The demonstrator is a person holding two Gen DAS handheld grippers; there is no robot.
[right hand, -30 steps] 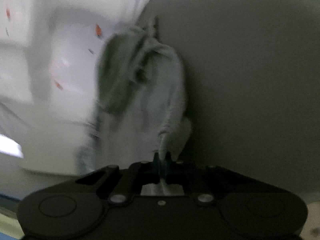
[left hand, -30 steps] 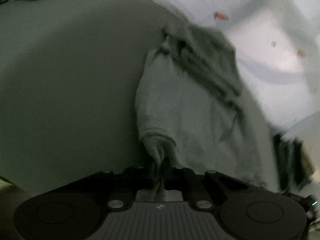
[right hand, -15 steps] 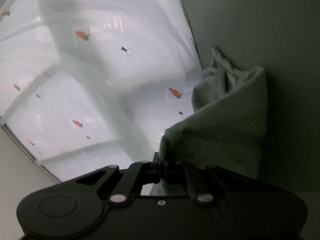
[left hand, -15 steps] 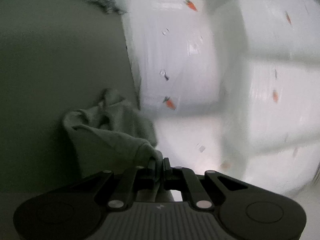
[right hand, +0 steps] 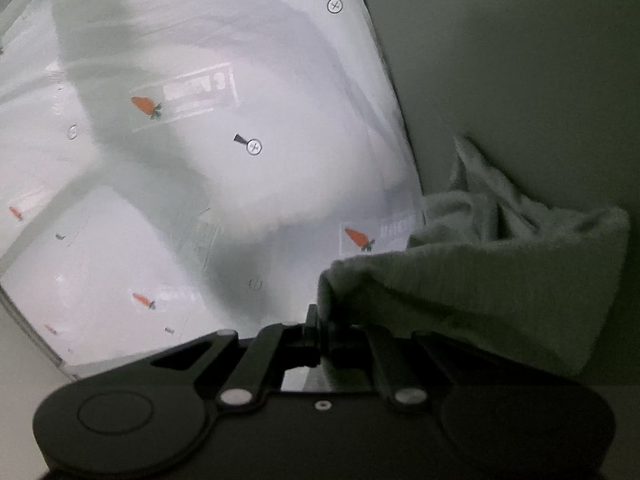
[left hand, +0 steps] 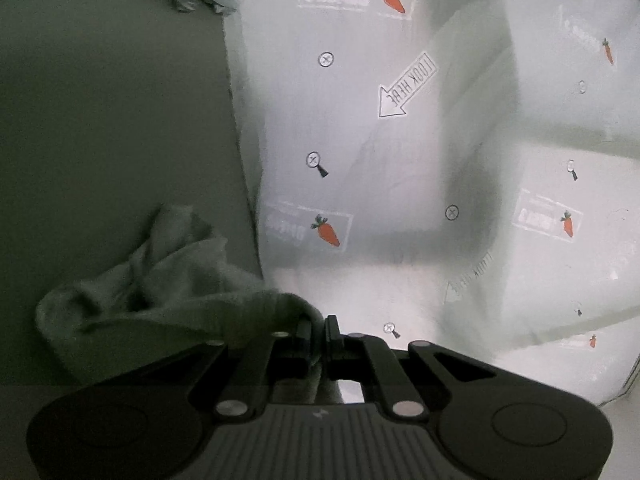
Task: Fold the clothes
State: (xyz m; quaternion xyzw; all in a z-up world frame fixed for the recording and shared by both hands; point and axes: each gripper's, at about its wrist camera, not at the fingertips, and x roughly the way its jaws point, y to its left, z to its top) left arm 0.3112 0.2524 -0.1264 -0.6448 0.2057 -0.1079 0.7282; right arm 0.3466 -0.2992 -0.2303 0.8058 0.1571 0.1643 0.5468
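Grey garment held at two corners over grey surface.
Left gripper (left hand: pixel 319 330) and right gripper (right hand: pixel 320 326) jaws clamp grey garment (right hand: pixel 500 264); thin bites risk slipping, dropping the fold.

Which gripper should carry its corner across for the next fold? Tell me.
Neither clearly. The left gripper and right gripper each pinch an edge of the grey garment, which hangs bunched between them over the dark surface.

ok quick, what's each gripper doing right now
left gripper: closed, holding an edge of the grey garment.
right gripper: closed, holding another edge of the same garment.
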